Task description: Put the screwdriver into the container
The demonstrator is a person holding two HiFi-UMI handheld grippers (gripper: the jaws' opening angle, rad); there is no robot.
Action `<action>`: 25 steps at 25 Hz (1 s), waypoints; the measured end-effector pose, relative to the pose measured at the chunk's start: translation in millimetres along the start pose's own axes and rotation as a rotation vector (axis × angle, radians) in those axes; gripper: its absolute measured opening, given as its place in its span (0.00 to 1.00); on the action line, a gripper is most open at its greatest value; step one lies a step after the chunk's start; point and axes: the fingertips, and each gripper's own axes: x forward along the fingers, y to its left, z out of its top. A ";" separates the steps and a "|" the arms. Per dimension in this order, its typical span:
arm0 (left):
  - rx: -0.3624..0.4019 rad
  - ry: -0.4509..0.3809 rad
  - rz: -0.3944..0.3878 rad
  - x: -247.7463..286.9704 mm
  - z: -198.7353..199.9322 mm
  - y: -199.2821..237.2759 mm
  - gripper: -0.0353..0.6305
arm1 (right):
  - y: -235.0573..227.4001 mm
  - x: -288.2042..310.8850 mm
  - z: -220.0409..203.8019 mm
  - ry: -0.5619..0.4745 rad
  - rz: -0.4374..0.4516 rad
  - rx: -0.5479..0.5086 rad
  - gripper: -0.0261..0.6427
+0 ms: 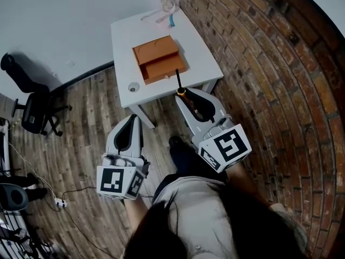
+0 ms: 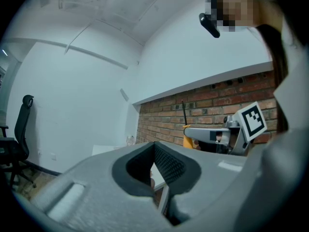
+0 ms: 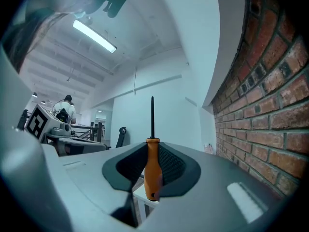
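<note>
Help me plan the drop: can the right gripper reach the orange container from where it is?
Probably yes. The right gripper, shut on the screwdriver, hangs by the table's near edge; the orange container lies ahead with nothing between.

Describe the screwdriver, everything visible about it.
The screwdriver has a smooth orange handle, plastic by its look, and a thin, straight black shaft. The right gripper is shut on the handle, its black ribbed pads pressing both sides, and the shaft sticks out past the jaw tips. In the head view it is near the front edge of the white table, its shaft pointing toward the open orange-brown container, not yet inside it.
</note>
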 end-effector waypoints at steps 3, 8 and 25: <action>0.002 0.003 0.001 13.8 2.5 9.2 0.06 | -8.6 15.3 -1.2 0.004 0.000 -0.005 0.15; 0.001 0.008 0.005 36.7 4.4 24.8 0.06 | -22.9 40.5 -4.9 0.012 0.007 -0.008 0.15; -0.007 0.019 0.023 105.4 8.7 64.9 0.06 | -75.0 109.6 -25.8 0.062 0.020 -0.023 0.15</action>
